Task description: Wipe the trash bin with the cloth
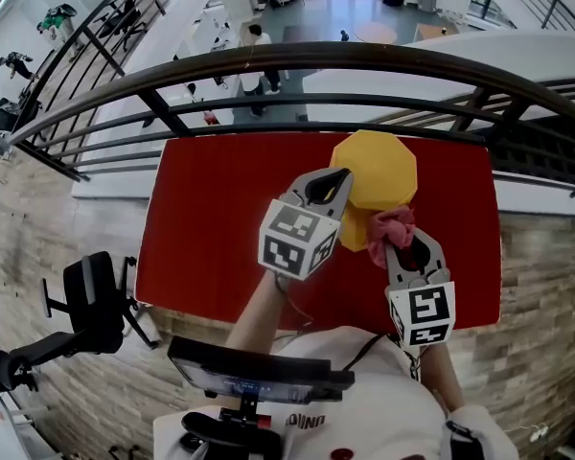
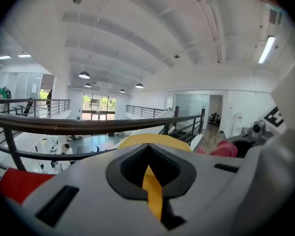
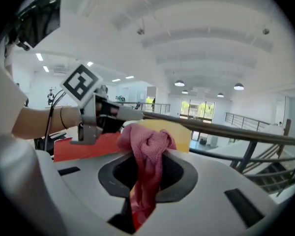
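A black railing (image 1: 268, 60) curved across the far side of a red surface (image 1: 211, 218). Over that surface the person's left forearm reached up from low in the middle of the head view. It angled away and to the right, with the marker cube facing up towards the camera. The left hand-held gripper (image 1: 337, 182) pointed at the near left side of the yellow trash bin (image 1: 379, 166), which stood on the surface close to the railing. Seen along its own jaws, the left hand-held gripper (image 2: 147, 161) was pressed together on a thin yellow strip. This was probably the rim or wall of the trash bin (image 2: 155, 139), though that view was too close to be sure which part.

To the right, the other forearm came up from a white sleeve at the lower right, running nearly straight away from the person. The right hand-held gripper (image 1: 407, 245) sat just beside the bin's near right side. Its jaws pinched a bunched pink cloth (image 1: 388, 228), which bulged out past the tips and lay against or just short of the bin. In the right gripper view the cloth (image 3: 146, 146) was knotted up between the jaws of the right hand-held gripper (image 3: 145, 171), with the yellow bin (image 3: 179, 129) directly behind it.
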Tool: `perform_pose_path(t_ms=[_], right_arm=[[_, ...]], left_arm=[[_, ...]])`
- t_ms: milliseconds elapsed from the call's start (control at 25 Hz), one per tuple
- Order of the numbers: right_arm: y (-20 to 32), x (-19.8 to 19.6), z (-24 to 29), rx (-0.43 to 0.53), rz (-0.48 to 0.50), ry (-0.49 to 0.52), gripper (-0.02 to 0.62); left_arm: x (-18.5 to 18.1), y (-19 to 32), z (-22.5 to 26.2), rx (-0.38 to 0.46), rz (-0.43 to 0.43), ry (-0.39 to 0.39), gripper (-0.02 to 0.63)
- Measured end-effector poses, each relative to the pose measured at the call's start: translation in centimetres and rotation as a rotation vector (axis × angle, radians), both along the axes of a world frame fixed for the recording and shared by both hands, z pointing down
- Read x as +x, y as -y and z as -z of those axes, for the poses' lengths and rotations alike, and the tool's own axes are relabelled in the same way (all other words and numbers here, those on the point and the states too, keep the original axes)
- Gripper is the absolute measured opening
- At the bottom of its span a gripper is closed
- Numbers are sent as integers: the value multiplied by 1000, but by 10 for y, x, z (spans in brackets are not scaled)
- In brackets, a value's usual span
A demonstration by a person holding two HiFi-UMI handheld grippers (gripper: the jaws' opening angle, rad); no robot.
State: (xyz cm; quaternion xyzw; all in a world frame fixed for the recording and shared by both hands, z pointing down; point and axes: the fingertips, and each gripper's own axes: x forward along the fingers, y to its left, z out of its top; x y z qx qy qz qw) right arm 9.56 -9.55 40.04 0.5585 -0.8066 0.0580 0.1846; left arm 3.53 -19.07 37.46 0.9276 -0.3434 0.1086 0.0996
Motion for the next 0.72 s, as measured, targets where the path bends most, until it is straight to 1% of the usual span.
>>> perform_pose_path(t_ms=[40,120,200,280,440,720], right_arm=[[2,-8,10,43,3,-19,64],[7,-21,15,101,1,-99,64],[12,-27,7,116,3,-190,64],[13,-30,-2,107,7,-232,64],[13,-33,-25,59,17,-244,64],[10,-32,-72,-43,41,-280,64]], left_arm=[[2,0,-3,-2,-7,15,-4],[5,-1,-7,-10,-17,39,-5],[7,-2,-11,-17,-19,50,-4],[9,-4,-12,-16,-18,44,-5],[8,-3,-11,-13,-23,22,-5],[8,-2,-11,-7,-12,21,-5]])
